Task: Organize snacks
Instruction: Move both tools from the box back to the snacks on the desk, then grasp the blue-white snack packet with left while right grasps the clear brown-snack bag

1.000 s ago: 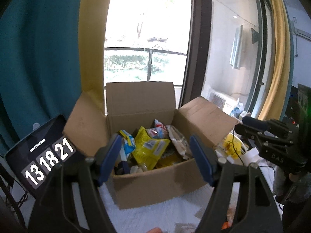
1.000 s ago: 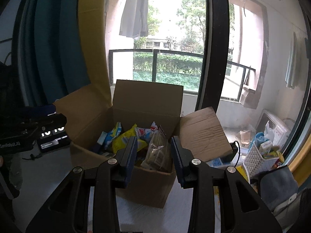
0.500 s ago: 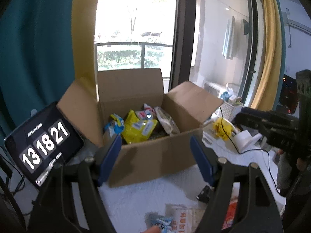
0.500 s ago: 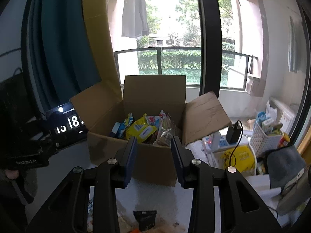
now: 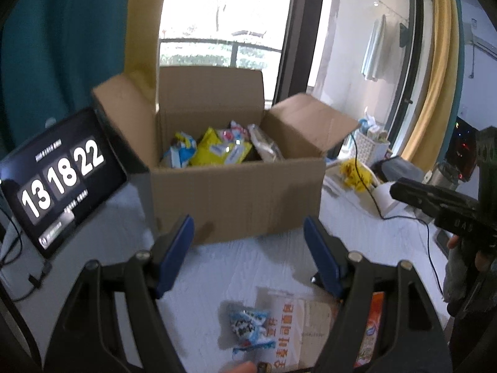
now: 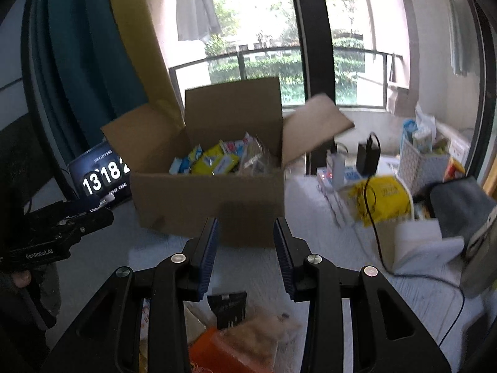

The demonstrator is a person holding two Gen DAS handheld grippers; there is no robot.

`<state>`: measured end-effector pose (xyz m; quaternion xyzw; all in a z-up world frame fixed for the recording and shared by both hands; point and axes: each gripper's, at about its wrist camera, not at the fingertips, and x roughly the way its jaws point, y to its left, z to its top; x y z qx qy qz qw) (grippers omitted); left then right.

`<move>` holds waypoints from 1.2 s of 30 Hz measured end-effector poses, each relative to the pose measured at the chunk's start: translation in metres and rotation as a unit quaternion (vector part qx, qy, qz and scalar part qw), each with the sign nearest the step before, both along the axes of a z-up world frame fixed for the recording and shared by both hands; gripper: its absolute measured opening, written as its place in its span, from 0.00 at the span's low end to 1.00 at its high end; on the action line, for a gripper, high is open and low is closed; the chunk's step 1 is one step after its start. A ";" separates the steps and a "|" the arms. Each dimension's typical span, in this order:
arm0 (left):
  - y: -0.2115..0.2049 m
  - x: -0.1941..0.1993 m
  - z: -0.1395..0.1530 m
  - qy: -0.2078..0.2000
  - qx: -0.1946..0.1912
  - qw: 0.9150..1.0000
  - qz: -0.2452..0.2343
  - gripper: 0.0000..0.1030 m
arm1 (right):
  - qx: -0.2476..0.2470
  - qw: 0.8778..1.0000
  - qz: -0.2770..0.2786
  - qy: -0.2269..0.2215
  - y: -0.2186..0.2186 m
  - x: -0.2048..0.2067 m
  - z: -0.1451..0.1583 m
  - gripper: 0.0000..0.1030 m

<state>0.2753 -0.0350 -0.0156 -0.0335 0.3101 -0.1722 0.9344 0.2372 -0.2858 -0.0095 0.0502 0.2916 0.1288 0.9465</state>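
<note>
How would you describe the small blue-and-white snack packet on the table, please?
Start at the open cardboard box on the white table cloth. Come toward the camera, between the open left gripper fingers, to the loose packets. It is the small crinkly blue-and-white packet, left of the flat beige pouch with orange lettering.

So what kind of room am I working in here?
Probably a lived-in flat, by a balcony: laundry hangs outside the glass door, curtains frame it, and a cluttered table holds a cardboard box of snacks.
</note>
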 end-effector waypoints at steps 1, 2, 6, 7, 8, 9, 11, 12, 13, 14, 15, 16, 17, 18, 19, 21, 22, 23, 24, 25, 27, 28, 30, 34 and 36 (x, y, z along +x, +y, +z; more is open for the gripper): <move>0.000 -0.001 -0.004 0.004 0.001 1.000 0.000 0.72 | 0.003 1.000 -0.003 0.007 -0.002 -0.001 -0.005 0.38; 0.000 -0.001 -0.009 0.010 0.002 1.000 0.000 0.72 | 0.004 1.000 -0.004 0.011 -0.003 -0.001 -0.008 0.38; 0.000 -0.003 -0.028 0.035 0.006 0.999 -0.002 0.72 | 0.010 0.999 -0.009 0.033 -0.007 -0.004 -0.026 0.39; -0.001 -0.003 -0.032 0.039 0.007 0.999 -0.004 0.72 | 0.014 0.999 -0.010 0.040 -0.008 -0.005 -0.033 0.39; -0.001 -0.004 -0.039 0.047 0.010 0.999 -0.006 0.72 | 0.017 0.999 -0.010 0.044 -0.009 -0.006 -0.037 0.44; -0.002 -0.004 -0.043 0.053 0.011 0.998 -0.009 0.72 | 0.023 0.999 -0.009 0.049 -0.010 -0.007 -0.043 0.49; -0.003 -0.004 -0.053 0.066 0.014 0.998 -0.013 0.72 | 0.028 0.998 -0.008 0.056 -0.012 -0.008 -0.051 0.53; -0.003 -0.004 -0.059 0.074 0.015 0.997 -0.014 0.72 | 0.030 0.998 -0.009 0.062 -0.012 -0.008 -0.056 0.54; -0.004 -0.004 -0.064 0.081 0.017 0.996 -0.015 0.72 | 0.032 0.997 -0.009 0.067 -0.013 -0.009 -0.060 0.55; -0.005 -0.005 -0.069 0.088 0.019 0.996 -0.017 0.72 | 0.035 0.997 -0.010 0.072 -0.013 -0.009 -0.063 0.56; -0.006 -0.005 -0.075 0.097 0.021 0.995 -0.019 0.72 | 0.038 0.996 -0.010 0.078 -0.014 -0.009 -0.068 0.57; -0.007 -0.005 -0.079 0.101 0.022 0.994 -0.021 0.72 | 0.040 0.996 -0.011 0.085 -0.014 -0.009 -0.073 0.57; -0.007 -0.005 -0.082 0.105 0.023 0.994 -0.022 0.72 | 0.042 0.995 -0.010 0.091 -0.015 -0.009 -0.077 0.58; -0.007 -0.006 -0.086 0.109 0.024 0.993 -0.024 0.72 | 0.044 0.994 -0.009 0.096 -0.015 -0.009 -0.081 0.59; -0.007 -0.006 -0.089 0.113 0.025 0.993 -0.025 0.72 | 0.046 0.994 -0.009 0.102 -0.015 -0.009 -0.084 0.60; -0.006 -0.007 -0.095 0.122 0.028 0.992 -0.026 0.72 | 0.051 0.993 -0.005 0.110 -0.015 -0.010 -0.089 0.64; -0.006 -0.007 -0.098 0.127 0.030 0.991 -0.027 0.72 | 0.052 0.992 -0.003 0.113 -0.014 -0.011 -0.091 0.66; -0.006 -0.008 -0.099 0.129 0.031 0.991 -0.028 0.72 | 0.052 0.992 -0.001 0.116 -0.014 -0.010 -0.092 0.68; -0.006 -0.008 -0.101 0.132 0.033 0.990 -0.029 0.72 | 0.052 0.991 0.001 0.121 -0.012 -0.010 -0.093 0.70; -0.006 -0.009 -0.103 0.133 0.035 0.990 -0.030 0.72 | 0.051 0.990 0.004 0.129 -0.011 -0.010 -0.096 0.70; -0.007 -0.011 -0.106 0.136 0.042 0.989 -0.035 0.72 | 0.051 0.989 0.007 0.137 -0.008 -0.009 -0.100 0.72; -0.007 -0.011 -0.107 0.137 0.044 0.989 -0.037 0.72 | 0.050 0.989 0.011 0.141 -0.006 -0.009 -0.102 0.73; -0.008 -0.011 -0.110 0.139 0.047 0.988 -0.042 0.72 | 0.045 0.988 0.013 0.147 -0.003 -0.008 -0.106 0.76; -0.009 -0.011 -0.116 0.146 0.057 0.986 -0.049 0.72 | 0.037 0.987 0.013 0.157 0.000 -0.006 -0.112 0.79; -0.009 -0.012 -0.118 0.142 0.059 0.987 -0.053 0.68 | 0.036 0.986 0.013 0.160 0.000 -0.005 -0.114 0.80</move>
